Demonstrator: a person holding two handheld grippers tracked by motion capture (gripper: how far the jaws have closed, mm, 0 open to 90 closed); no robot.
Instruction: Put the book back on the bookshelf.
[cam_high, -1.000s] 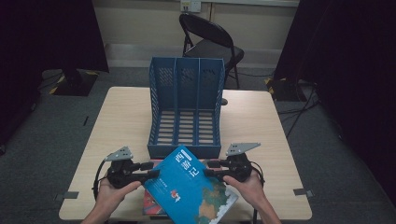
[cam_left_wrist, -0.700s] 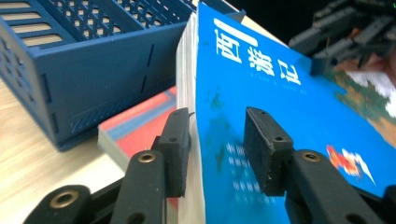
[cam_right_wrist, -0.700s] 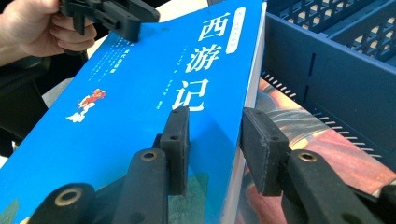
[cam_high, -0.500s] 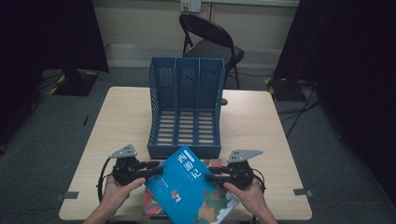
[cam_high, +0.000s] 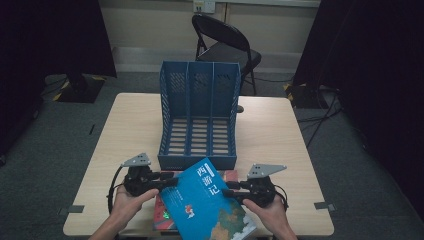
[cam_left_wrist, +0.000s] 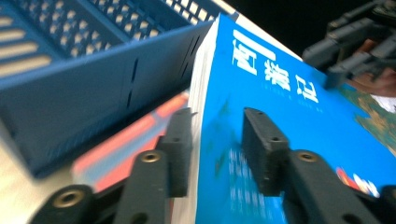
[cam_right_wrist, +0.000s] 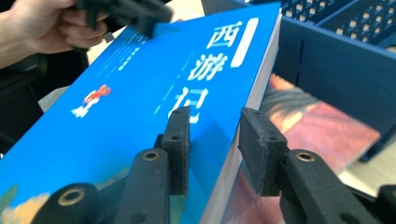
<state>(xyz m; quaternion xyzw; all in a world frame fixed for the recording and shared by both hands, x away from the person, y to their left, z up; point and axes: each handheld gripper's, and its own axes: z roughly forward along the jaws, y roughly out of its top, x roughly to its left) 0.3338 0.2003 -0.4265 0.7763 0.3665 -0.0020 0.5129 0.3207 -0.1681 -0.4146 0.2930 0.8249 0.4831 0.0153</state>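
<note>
The blue book (cam_high: 210, 202) is pinched at opposite edges by the left claw (cam_high: 170, 181) and right claw (cam_high: 227, 191), tilted above a red book (cam_right_wrist: 322, 126), the rack (cam_high: 199, 115) just beyond.

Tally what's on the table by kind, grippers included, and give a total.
Books: 2 (thick blue paperback book held up by both grippers, red-covered book lying flat beneath it)
Blue plastic three-slot file rack: 1
Black two-jaw grippers: 2 (left gripper, right gripper)
Total: 5
</note>
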